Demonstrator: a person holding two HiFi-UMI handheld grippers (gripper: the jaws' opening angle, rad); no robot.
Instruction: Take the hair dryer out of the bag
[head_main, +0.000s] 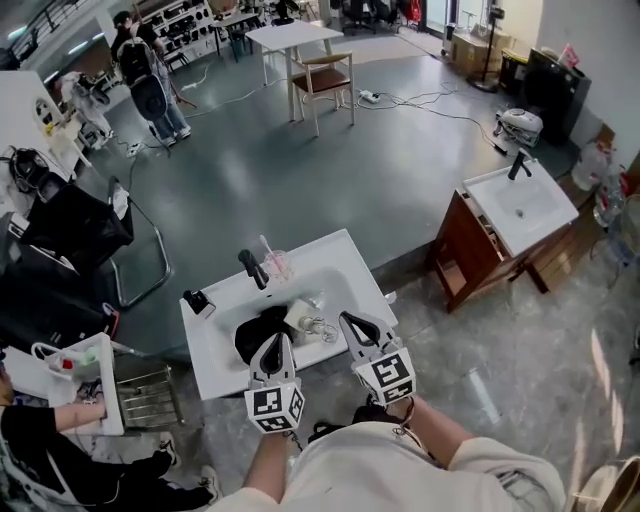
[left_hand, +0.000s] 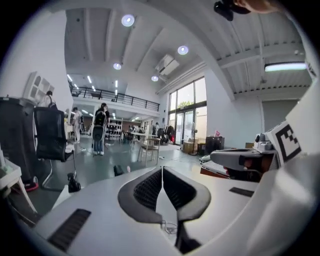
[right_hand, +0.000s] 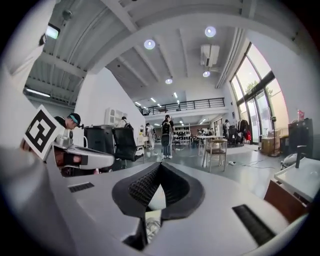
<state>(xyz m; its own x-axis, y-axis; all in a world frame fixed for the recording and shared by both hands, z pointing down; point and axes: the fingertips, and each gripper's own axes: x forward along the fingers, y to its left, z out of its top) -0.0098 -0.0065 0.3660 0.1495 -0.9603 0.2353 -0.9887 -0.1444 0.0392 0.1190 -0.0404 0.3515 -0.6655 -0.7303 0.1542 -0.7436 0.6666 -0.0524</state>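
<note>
Two grippers, both shut and empty. The left gripper (head_main: 277, 342) had its pads met tip to tip, the right gripper (head_main: 348, 320) the same, with nothing pinched in either. Both were aimed out across the room, near level, above the sink (head_main: 215, 352).

A black bag (head_main: 258, 338) lay slumped in the basin, at 12 o'clock from the left tips and just beyond them, and at 9 o'clock from the right tips. Left hand the nearer.

A pale object (head_main: 300, 318) touched the bag's right edge, between the two sets of tips. It was possibly the hair dryer, partly out, but too small to be sure. Its long axis seemed to run 10 to 4 o'clock. Which end was the nozzle, I could not tell.

Judged: the next reach must tip downward into the basin.
</note>
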